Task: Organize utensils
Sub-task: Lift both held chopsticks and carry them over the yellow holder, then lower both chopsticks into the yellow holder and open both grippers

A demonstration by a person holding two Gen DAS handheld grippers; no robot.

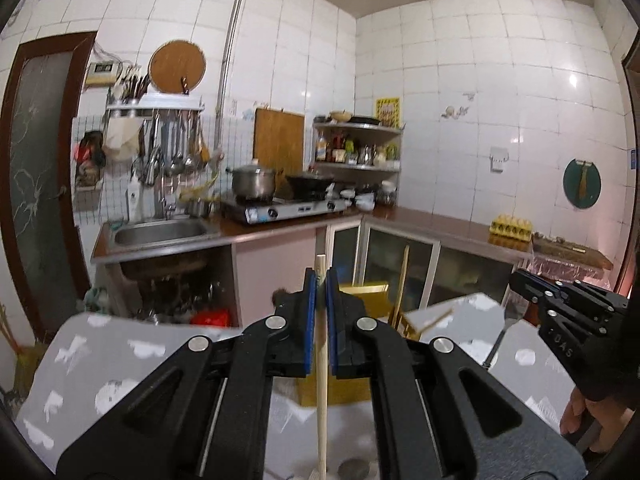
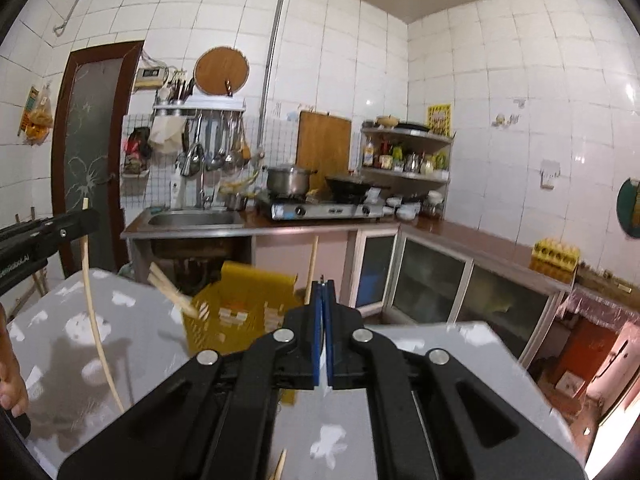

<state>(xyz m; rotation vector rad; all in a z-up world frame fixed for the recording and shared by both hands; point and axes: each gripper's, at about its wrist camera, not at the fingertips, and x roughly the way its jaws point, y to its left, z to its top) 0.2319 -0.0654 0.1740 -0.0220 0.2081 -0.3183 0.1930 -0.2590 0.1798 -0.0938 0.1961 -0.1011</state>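
Observation:
My left gripper (image 1: 320,276) is shut on a pale wooden chopstick (image 1: 321,380) that stands upright between its blue pads, above the grey patterned table (image 1: 100,360). Just behind it sits a yellow slotted basket (image 1: 370,290) with another chopstick (image 1: 402,280) standing in it. In the right wrist view my right gripper (image 2: 323,286) is shut, and I see nothing between its pads. The yellow basket (image 2: 236,320) lies straight ahead of it, with chopsticks (image 2: 172,292) leaning out to the left. The left gripper (image 2: 94,216) shows at the left edge, its chopstick (image 2: 94,320) hanging down.
Beyond the table are a steel sink (image 2: 192,220), a gas stove (image 2: 320,210) with a pot and wok, and glass-door cabinets (image 2: 432,280) under a brown counter. A loose chopstick tip (image 2: 280,464) lies near the table's front. A hand (image 2: 12,380) shows at left.

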